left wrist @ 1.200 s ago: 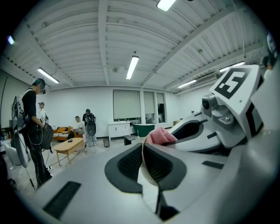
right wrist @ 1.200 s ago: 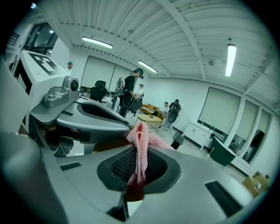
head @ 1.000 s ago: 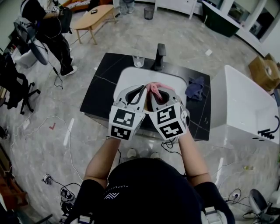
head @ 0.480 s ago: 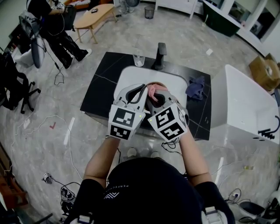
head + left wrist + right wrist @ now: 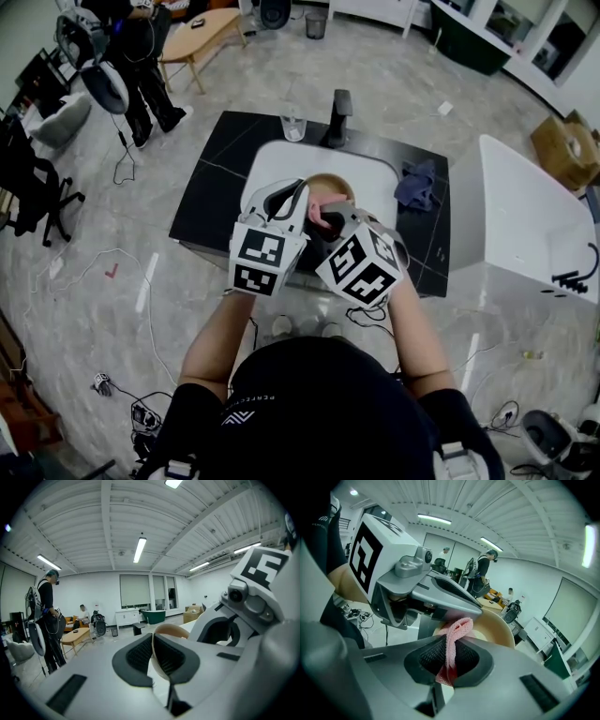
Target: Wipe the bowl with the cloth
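In the head view, the left gripper [image 5: 292,195] and the right gripper [image 5: 330,221] are held close together above a white sink [image 5: 272,167] set in a black counter [image 5: 208,192]. A tan bowl [image 5: 328,184] is raised between them over the sink, and a pink cloth [image 5: 322,206] shows at its near side. At the back of the counter stand a glass [image 5: 293,124] and a black tap [image 5: 339,112], and a dark blue rag [image 5: 415,187] lies to the right. In the left gripper view, the two dark pads are pressed onto the bowl's thin rim, one on each side of the wall, with the right gripper just beside. In the right gripper view, the jaws pinch the cloth, whose free end loops up and lies against the inside of the bowl, below the left gripper.
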